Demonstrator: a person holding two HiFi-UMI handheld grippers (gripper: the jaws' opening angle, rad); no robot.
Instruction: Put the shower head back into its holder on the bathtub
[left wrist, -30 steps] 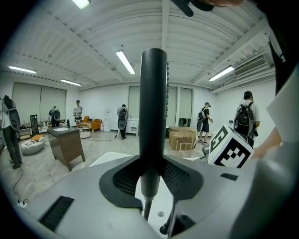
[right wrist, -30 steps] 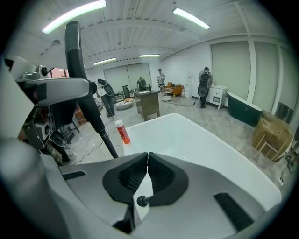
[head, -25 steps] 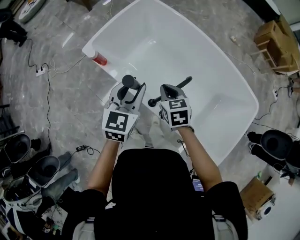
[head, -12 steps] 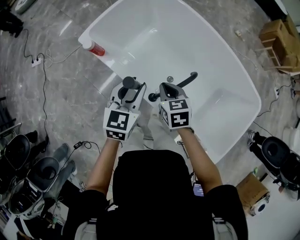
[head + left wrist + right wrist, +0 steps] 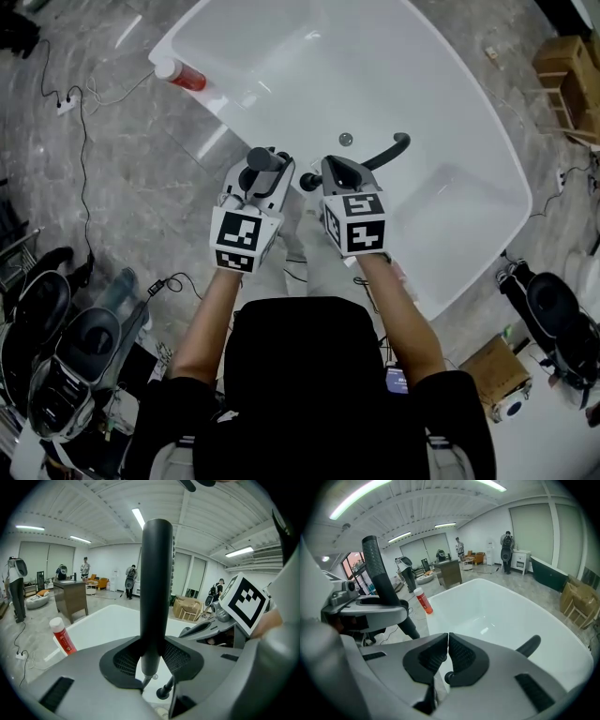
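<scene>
1. At the near rim of the white bathtub (image 5: 281,56), the left gripper (image 5: 151,658) is clamped on the shower head (image 5: 157,573). Its ribbed dark pads press both sides of the shaft.
2. The shower head is a smooth, matte black round bar. Its long axis stands almost upright, and its lower end narrows to a grey neck that points down at the rim.
3. Just below that neck, slightly toward the right gripper's side, sits a small black round fitting (image 5: 162,693) on the rim. I take it for the holder, though it could be a tap knob; the views do not settle which.
4. The coming move turns on this: the shaft hangs above and a little to the left of the fitting, already roughly in line with it. It looks to need a short shift across and a straight drop.
5. The right gripper (image 5: 448,644) is closed with nothing between its pads and sits just beside the left one. The left is plainly the working hand.
6. A curved black spout (image 5: 389,150) arches over the glossy basin just beyond the right gripper, with the small round drain (image 5: 345,139) near it.
7. A red bottle with a white cap (image 5: 183,77) stands on the far corner of the rim, well apart. The tub rests on a grey marbled floor (image 5: 122,159).
</scene>
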